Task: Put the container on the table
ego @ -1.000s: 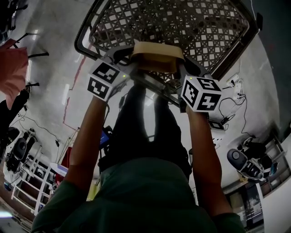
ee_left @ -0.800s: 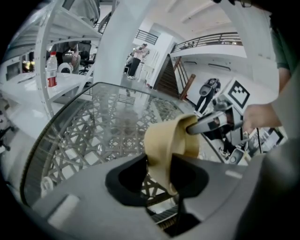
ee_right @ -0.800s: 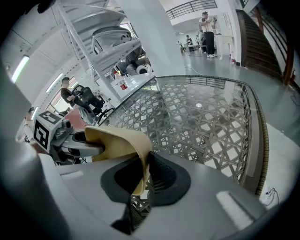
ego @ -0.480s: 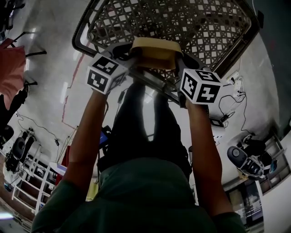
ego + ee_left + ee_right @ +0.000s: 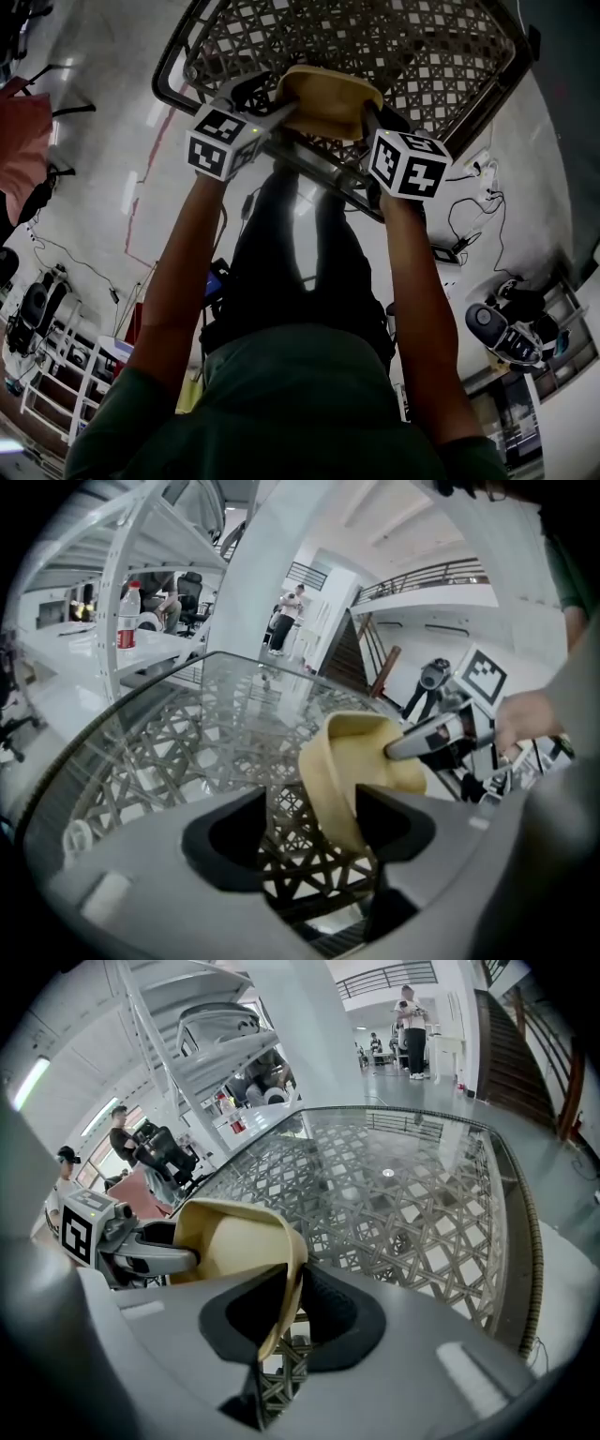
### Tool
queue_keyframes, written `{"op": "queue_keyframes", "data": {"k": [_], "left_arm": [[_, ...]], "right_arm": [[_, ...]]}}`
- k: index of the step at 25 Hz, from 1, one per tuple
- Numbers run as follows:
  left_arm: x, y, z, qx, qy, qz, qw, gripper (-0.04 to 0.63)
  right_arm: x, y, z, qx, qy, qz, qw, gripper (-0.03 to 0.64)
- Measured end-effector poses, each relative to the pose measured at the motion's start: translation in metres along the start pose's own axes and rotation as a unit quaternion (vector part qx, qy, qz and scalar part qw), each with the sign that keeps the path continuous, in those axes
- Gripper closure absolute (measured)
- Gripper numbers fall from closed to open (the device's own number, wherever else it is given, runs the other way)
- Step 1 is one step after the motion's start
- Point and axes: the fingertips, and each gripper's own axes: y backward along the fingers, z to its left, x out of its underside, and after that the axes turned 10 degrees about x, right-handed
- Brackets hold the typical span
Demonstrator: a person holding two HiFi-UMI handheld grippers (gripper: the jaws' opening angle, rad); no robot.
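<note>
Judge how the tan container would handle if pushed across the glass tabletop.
Probably light and slightly flexible: the container looks thin-walled. Its broad bowl shape seems unlikely to tip or roll. On the smooth glass table it may slide easily.

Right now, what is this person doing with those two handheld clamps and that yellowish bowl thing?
A person with a two-jaw gripper in each hand is setting a tan, bowl-shaped container on a glass-topped table with a metal lattice base. The left gripper has just opened its jaws, which stand apart around one rim. The right gripper pinches the opposite rim, but its jaws have just begun opening.
</note>
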Motion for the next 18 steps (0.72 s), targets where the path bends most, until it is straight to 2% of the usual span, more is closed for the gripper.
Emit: {"op": "queue_keyframes", "data": {"k": [10,18], "left_arm": [[-0.016,0.013,-0.001,-0.003,-0.033,-0.023,0.9992,0.256],[-0.031,0.027,-0.009,-0.011,-0.048,-0.015,0.9987,0.239]], "right_arm": [[-0.002,-0.008,-0.015,0.019,0.010,-0.008,1.000,0.558],[-0.010,0.002,-0.017,0.005,0.011,-0.004,1.000,0.487]]}}
